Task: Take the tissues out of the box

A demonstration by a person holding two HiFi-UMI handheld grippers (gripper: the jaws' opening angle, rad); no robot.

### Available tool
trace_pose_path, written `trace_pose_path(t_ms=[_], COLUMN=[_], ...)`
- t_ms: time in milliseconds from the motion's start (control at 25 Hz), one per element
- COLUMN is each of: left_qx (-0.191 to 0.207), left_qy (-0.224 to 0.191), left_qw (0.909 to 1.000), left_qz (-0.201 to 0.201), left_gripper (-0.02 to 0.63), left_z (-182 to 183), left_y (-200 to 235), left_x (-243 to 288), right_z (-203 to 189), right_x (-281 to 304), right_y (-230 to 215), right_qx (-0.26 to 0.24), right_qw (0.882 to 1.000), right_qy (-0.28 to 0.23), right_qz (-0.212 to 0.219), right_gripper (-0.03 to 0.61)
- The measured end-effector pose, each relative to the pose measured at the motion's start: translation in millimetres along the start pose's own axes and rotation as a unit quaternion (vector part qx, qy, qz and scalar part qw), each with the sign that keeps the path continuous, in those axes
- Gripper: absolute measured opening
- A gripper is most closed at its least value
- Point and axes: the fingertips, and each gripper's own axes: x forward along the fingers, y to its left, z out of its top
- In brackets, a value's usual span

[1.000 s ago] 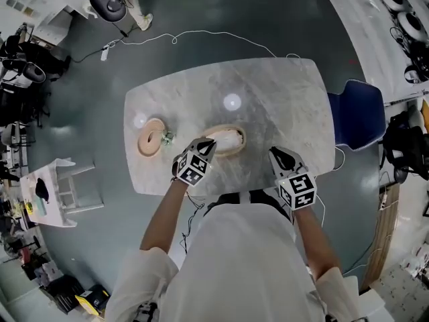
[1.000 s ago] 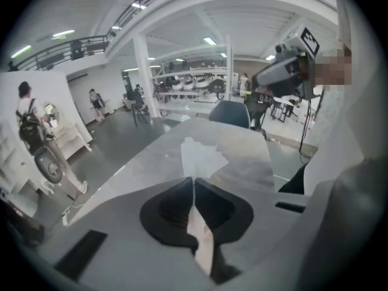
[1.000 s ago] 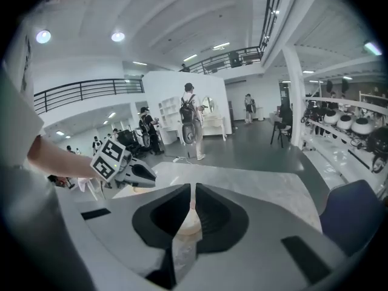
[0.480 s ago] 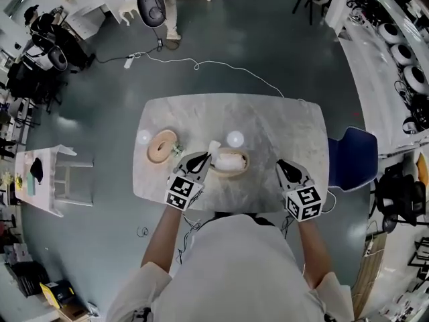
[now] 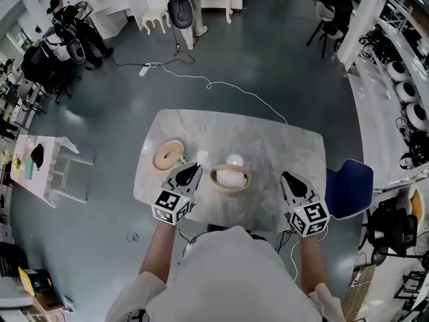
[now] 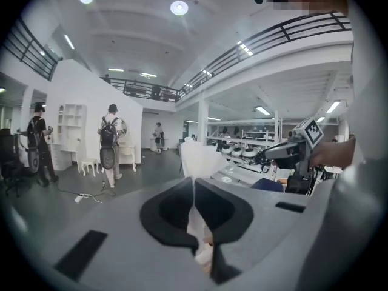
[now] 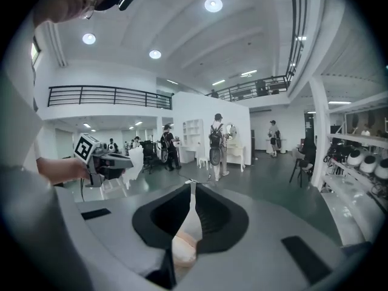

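Note:
A round wooden tissue box (image 5: 229, 179) with white tissues in it sits on the marble table (image 5: 281, 153). Its round lid (image 5: 167, 155) lies to the left. My left gripper (image 5: 193, 169) hovers between lid and box, shut on a white tissue (image 5: 201, 156) that sticks out past its tips. In the left gripper view the tissue (image 6: 200, 159) stands up from the closed left gripper (image 6: 193, 180). My right gripper (image 5: 288, 177) is held right of the box, shut with nothing in it. The right gripper (image 7: 192, 183) points level into the hall, and the left gripper (image 7: 103, 160) shows there with its tissue (image 7: 134, 156).
A blue chair (image 5: 352, 188) stands at the table's right end. A white stand (image 5: 57, 170) is on the floor to the left, and a cable (image 5: 221, 89) runs beyond the table. People with backpacks stand far off (image 6: 110, 141).
My left gripper has come away from the box to the left with a tissue pinched in it. The head camera has risen, so the table looks smaller. The right gripper has stayed shut.

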Motion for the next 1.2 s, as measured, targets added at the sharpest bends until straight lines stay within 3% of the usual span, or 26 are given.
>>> trace_pose_path(t_ms=[280,1200], left_qx=[-0.015,-0.015], left_qy=[-0.033,-0.063], left_qw=[0.9990,0.9977], left_qz=[0.027,0.017], left_gripper=[0.017,0.017], left_z=[16,30], left_y=[9,17], left_x=[-22,-39], right_z=[23,32], right_x=[-12,-9], right_y=[-5,11], right_qx=[-0.015,-0.025], right_qw=[0.999,0.998], right_qy=[-0.039,-0.047], right_qz=[-0.012,-0.014], right_gripper=[0.044,0.044])
